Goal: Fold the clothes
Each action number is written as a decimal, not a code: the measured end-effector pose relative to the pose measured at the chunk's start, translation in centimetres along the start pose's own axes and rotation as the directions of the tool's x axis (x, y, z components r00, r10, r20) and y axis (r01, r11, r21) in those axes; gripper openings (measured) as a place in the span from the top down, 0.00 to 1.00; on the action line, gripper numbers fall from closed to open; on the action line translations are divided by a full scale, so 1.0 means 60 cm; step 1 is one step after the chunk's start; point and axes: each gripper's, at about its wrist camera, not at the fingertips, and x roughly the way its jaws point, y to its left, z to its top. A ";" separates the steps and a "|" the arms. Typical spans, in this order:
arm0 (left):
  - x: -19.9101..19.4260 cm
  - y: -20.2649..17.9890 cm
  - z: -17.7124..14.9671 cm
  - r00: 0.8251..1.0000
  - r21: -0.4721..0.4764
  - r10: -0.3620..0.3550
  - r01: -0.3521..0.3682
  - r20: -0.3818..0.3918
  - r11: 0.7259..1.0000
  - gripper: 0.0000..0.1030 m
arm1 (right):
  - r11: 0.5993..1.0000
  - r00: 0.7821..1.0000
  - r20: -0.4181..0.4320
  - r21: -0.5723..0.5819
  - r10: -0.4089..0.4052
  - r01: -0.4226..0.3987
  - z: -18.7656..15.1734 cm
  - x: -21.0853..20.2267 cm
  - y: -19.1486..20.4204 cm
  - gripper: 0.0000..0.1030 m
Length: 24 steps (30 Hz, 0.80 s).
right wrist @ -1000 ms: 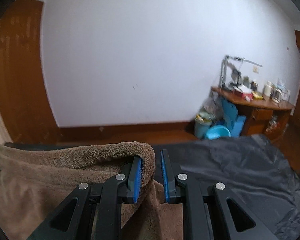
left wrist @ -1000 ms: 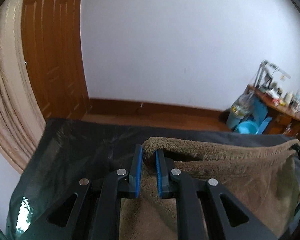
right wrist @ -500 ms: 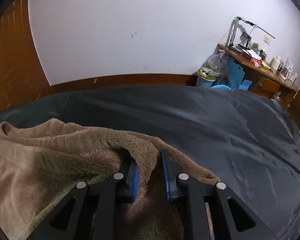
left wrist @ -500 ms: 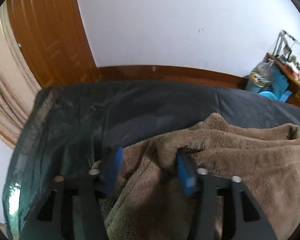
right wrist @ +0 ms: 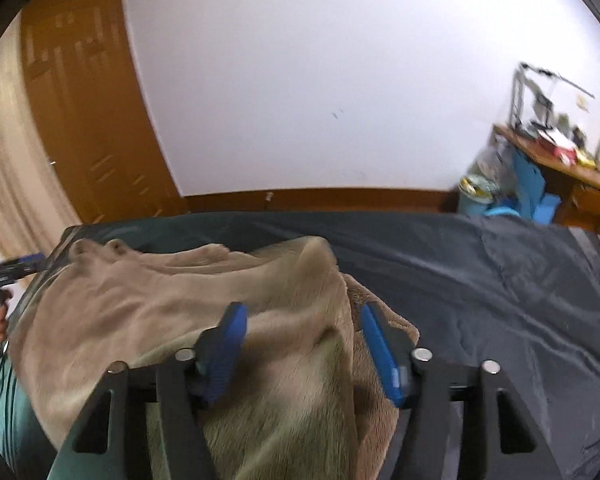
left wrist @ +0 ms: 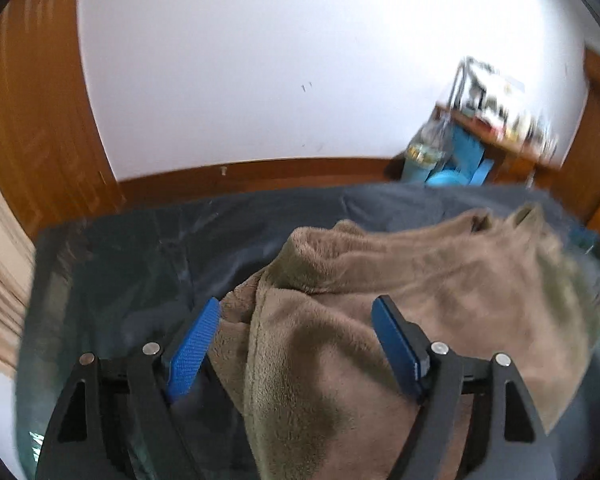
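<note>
Brown fleece garment point(left wrist: 380, 300) lying rumpled on the dark sheet point(left wrist: 140, 260) that covers the worktop. Left gripper point(left wrist: 300, 320): fingers spread wide, having just been opening, fleece lying loose between them, pads not pressing. Right gripper point(right wrist: 300, 328): fingers likewise parted, having just been opening, a fold of fleece between them, unpinched. Background: white wall point(right wrist: 320, 80), wooden door point(right wrist: 88, 120).

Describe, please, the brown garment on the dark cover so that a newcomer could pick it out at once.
Start at the dark, wrinkled sheet that covers the wide surface below the white wall. On its near part lies a rumpled, fluffy brown fleece garment. It is the only soft, light-coloured thing on that smooth dark cover.
</note>
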 end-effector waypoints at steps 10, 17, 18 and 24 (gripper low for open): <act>0.058 0.000 0.024 0.996 0.091 0.007 0.001 -0.087 0.996 0.21 | 0.994 0.994 -0.109 -0.110 0.000 -0.012 0.033 0.066 -0.027 0.39; 0.108 0.019 0.029 0.985 0.026 -0.044 0.049 -0.166 0.998 0.21 | 0.998 0.975 -0.218 -0.035 0.050 -0.059 0.042 0.160 -0.036 0.39; 0.113 0.017 0.027 0.984 0.034 -0.047 0.054 -0.171 0.998 0.21 | 0.998 0.971 -0.237 -0.050 0.031 -0.044 0.036 0.170 -0.030 0.39; 0.110 -0.014 0.018 0.990 0.094 -0.005 0.018 -0.141 0.995 0.72 | 0.994 0.982 -0.183 -0.110 -0.035 0.015 0.027 0.156 -0.008 0.80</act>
